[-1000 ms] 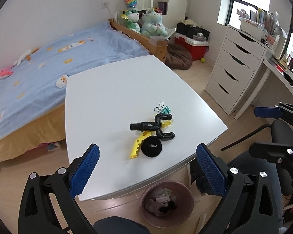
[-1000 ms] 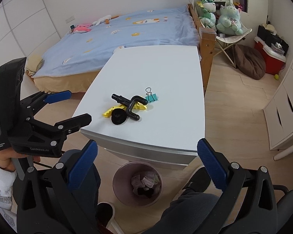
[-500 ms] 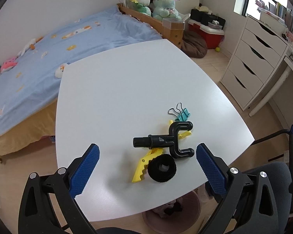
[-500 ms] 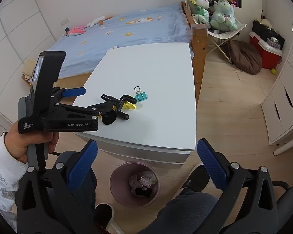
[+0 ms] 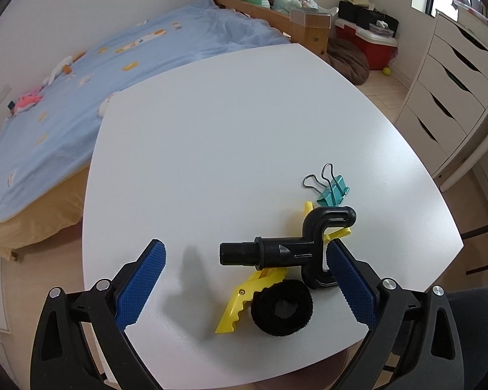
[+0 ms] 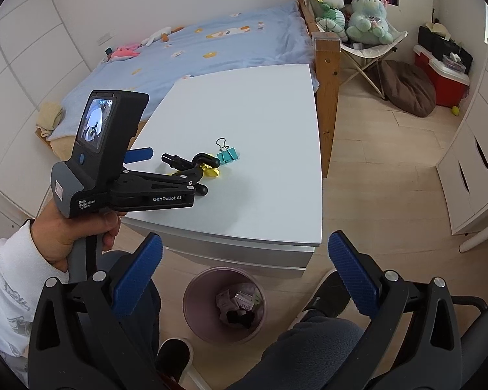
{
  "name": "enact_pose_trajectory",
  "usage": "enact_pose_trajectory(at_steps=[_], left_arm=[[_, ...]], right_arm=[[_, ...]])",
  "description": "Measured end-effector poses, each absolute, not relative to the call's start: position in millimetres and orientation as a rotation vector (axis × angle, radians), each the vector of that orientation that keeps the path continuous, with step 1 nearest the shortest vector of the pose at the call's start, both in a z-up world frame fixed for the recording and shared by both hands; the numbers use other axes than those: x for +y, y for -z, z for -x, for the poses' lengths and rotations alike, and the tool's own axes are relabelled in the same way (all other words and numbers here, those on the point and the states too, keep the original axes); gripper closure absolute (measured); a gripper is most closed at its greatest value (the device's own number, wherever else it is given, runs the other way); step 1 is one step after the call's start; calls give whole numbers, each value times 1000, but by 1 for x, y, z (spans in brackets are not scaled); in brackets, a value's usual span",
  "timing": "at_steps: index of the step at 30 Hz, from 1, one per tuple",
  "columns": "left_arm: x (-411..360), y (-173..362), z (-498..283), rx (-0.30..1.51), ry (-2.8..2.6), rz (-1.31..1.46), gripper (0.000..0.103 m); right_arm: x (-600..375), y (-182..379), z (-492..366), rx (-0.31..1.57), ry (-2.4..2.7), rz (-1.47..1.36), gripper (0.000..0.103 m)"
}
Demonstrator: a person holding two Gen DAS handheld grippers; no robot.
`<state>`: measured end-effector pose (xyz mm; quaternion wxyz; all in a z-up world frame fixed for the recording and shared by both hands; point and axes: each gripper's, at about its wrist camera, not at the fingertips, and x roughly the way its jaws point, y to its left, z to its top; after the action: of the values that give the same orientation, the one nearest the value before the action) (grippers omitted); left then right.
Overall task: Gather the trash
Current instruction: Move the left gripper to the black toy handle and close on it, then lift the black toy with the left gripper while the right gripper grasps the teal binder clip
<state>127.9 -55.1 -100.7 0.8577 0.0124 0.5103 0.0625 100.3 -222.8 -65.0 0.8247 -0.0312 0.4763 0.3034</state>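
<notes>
A small pile lies near the front right of the white table [image 5: 231,123]: a black plastic hook-shaped part [image 5: 286,250], a yellow clip [image 5: 240,302] under it, a black fuzzy ring [image 5: 283,305] and a teal binder clip [image 5: 332,190]. My left gripper [image 5: 244,253] is open and low over the pile, its fingers on either side of the black part. In the right wrist view the left gripper [image 6: 169,164] reaches over the table. My right gripper [image 6: 245,240] is open and holds nothing, back from the table's front edge above a mauve trash bin [image 6: 224,305] with scraps inside.
A bed with a blue cover [image 5: 81,91] runs along the table's far left side. White drawers [image 6: 471,162] stand at the right. A red cooler [image 6: 439,74] and a brown beanbag [image 6: 406,87] sit on the floor beyond. A person's legs and feet [image 6: 312,302] are beside the bin.
My left gripper has moved forward and down until its open fingers sit on either side of the black part. The right gripper has barely moved. The pile has not shifted.
</notes>
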Motion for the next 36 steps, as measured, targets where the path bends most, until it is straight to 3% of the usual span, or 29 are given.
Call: enact_pose_trajectory(at_steps=[3, 5, 16, 36], left_arm=[[-55, 102, -128, 1073, -131, -26, 10], [-56, 102, -129, 1073, -123, -24, 21], [-56, 102, -130, 1092, -56, -2, 62], [-40, 68, -120, 999, 11, 26, 63]], right_arm=[[-223, 66, -100, 1015, -645, 64, 3], [-223, 66, -100, 1016, -645, 65, 3], [-219, 70, -102, 1027, -653, 65, 3], [-199, 68, -114, 1010, -682, 105, 3]])
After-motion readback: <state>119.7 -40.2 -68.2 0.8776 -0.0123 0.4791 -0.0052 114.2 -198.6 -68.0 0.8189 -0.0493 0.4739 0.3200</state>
